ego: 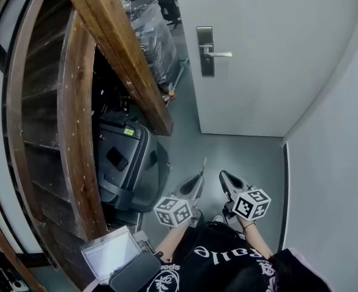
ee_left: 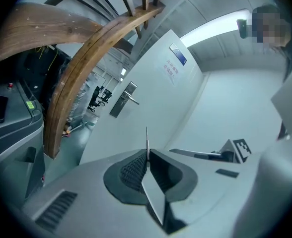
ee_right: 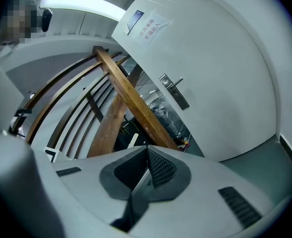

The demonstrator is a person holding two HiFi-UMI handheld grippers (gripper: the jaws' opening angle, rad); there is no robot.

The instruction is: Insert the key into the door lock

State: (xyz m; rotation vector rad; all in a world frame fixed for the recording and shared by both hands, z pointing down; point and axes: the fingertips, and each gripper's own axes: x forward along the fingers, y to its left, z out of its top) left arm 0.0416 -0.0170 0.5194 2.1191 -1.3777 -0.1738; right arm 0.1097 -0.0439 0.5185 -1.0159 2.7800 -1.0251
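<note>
The white door point(ego: 270, 47) stands ahead with a metal lock plate and lever handle point(ego: 206, 52). My left gripper point(ego: 198, 179) is shut on a thin silver key point(ego: 203, 165) whose blade points up toward the door, well short of it. In the left gripper view the key blade point(ee_left: 146, 139) sticks out past the shut left gripper point(ee_left: 147, 153), and the lock plate point(ee_left: 121, 100) is far off to the upper left. My right gripper point(ego: 223, 175) hangs beside the left one. In the right gripper view the right gripper point(ee_right: 147, 148) is shut on nothing, and the lock plate point(ee_right: 175, 92) lies ahead.
A curved wooden stair rail point(ego: 115, 47) runs along the left. A dark grey machine point(ego: 127, 163) stands under it, close to my left gripper. Plastic-wrapped goods point(ego: 150, 32) sit by the door's left edge. A grey wall point(ego: 337, 163) closes the right side.
</note>
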